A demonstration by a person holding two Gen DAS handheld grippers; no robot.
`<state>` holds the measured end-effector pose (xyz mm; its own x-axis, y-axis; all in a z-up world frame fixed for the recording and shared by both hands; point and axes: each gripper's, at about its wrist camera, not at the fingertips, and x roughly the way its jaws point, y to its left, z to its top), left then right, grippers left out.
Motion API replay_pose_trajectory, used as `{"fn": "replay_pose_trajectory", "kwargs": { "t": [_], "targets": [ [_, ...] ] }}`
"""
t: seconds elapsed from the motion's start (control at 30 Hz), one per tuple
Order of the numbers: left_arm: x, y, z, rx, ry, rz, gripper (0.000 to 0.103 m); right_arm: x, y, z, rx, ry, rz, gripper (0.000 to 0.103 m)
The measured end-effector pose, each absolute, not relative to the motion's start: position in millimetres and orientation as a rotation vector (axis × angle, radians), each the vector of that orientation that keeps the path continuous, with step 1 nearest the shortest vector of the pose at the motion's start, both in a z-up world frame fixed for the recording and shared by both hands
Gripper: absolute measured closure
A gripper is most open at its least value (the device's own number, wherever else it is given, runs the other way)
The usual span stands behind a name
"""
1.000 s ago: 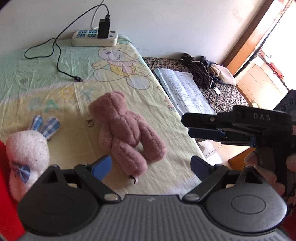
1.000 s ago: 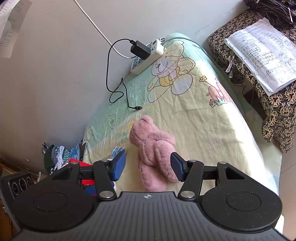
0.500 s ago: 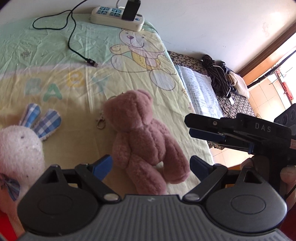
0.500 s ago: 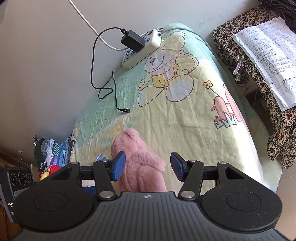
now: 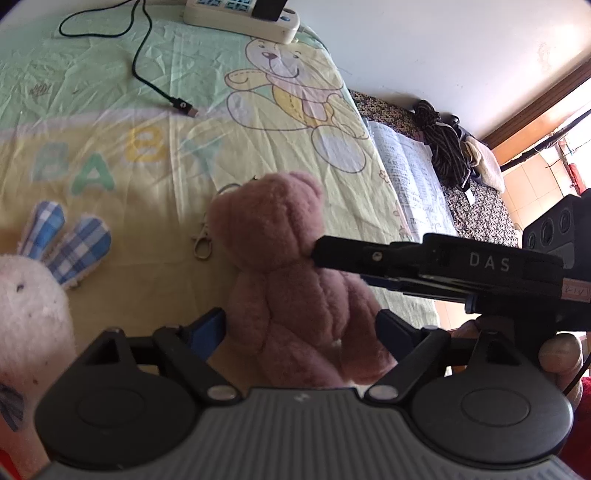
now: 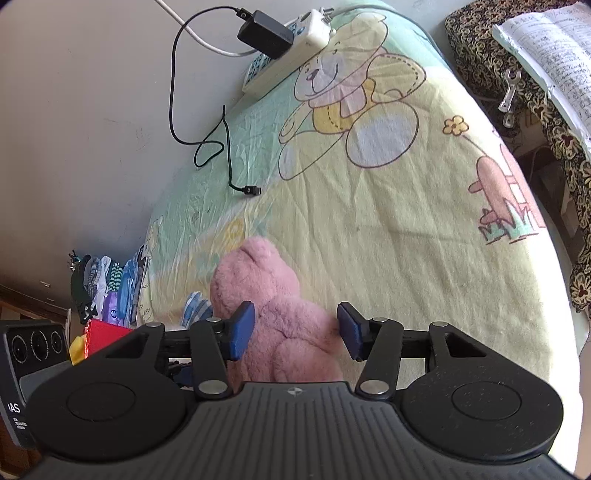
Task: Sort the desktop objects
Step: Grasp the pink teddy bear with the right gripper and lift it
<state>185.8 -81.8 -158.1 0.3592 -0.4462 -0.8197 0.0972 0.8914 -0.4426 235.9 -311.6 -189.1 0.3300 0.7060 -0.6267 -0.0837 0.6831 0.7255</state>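
Observation:
A pink plush bear (image 5: 291,273) with a metal keyring clasp (image 5: 202,243) lies on the printed bed sheet (image 5: 110,110). My left gripper (image 5: 301,328) is open, its blue pads on either side of the bear's legs. The right gripper's fingers (image 5: 369,254) reach in from the right and touch the bear's neck. In the right wrist view the bear (image 6: 273,310) sits between the pads of my open right gripper (image 6: 293,328). A white plush rabbit (image 5: 33,295) with blue checked ears lies at the left.
A power strip (image 5: 240,16) with a black charger and a loose cable (image 5: 147,70) lies at the far edge by the wall. A patterned bench with an open notebook (image 5: 410,177) and dark clothing stands beside the bed. Red and yellow items (image 6: 99,334) show at the left.
Both grippers have moved in on the pink bear, which now lies between the pads of each. The right gripper's fingers have reached the bear's neck. Both remain open.

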Motion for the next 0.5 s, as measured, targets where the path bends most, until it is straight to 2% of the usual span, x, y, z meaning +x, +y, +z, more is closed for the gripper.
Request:
{"fn": "replay_pose_trajectory", "kwargs": {
  "t": [0.17,0.5],
  "targets": [
    [183.9,-75.6,-157.0,-0.354,1.159,-0.352,0.013,226.5,-312.2,-180.0,0.657,1.122,0.594,0.068],
    [155.3,-80.4,-152.3,-0.360,1.183,-0.403,0.010,177.8,-316.5,-152.3,0.690,1.121,0.628,0.068]
  ]
}}
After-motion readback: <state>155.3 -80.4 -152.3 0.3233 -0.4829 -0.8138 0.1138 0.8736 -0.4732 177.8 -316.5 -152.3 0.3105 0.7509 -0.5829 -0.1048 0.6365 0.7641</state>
